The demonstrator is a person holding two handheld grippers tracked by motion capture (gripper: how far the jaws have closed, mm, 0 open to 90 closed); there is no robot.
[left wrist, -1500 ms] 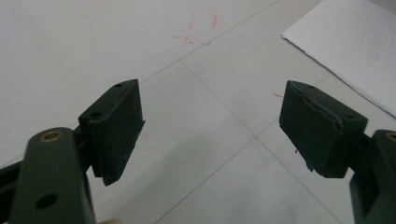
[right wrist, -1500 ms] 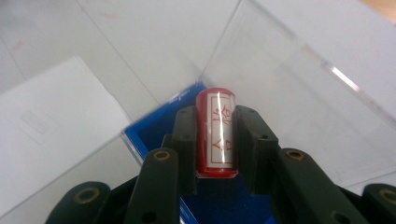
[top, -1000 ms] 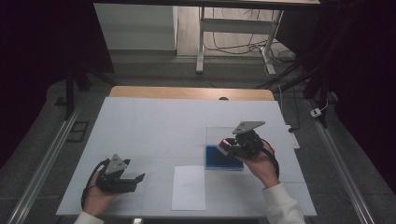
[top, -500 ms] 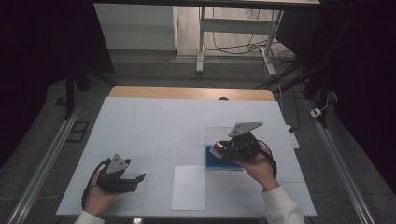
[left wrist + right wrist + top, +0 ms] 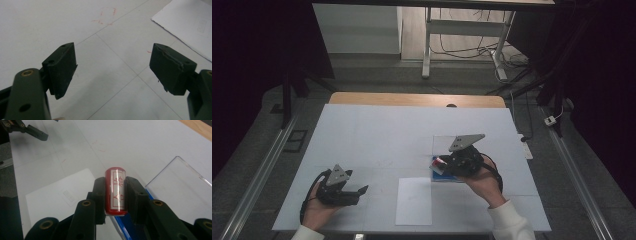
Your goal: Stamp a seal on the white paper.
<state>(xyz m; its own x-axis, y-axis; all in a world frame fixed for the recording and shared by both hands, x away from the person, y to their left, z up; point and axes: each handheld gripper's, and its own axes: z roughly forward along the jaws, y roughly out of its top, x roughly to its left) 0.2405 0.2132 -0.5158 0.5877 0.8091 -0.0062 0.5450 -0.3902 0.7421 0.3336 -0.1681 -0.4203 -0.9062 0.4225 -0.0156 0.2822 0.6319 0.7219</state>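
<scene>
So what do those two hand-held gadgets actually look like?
Each is a black two-jaw tool. The left gripper and right gripper each carry a grey three-cornered plate and trail a black cable. The jaws end in blocky dark pads. The person wears white sleeves.

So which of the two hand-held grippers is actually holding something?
The right hand-held gripper: its jaws are shut on a red stamp. The left hand-held gripper stands open over the bare table.

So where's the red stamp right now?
The red stamp is clamped in the right gripper, held above the blue pad right of the white paper sheet.
</scene>
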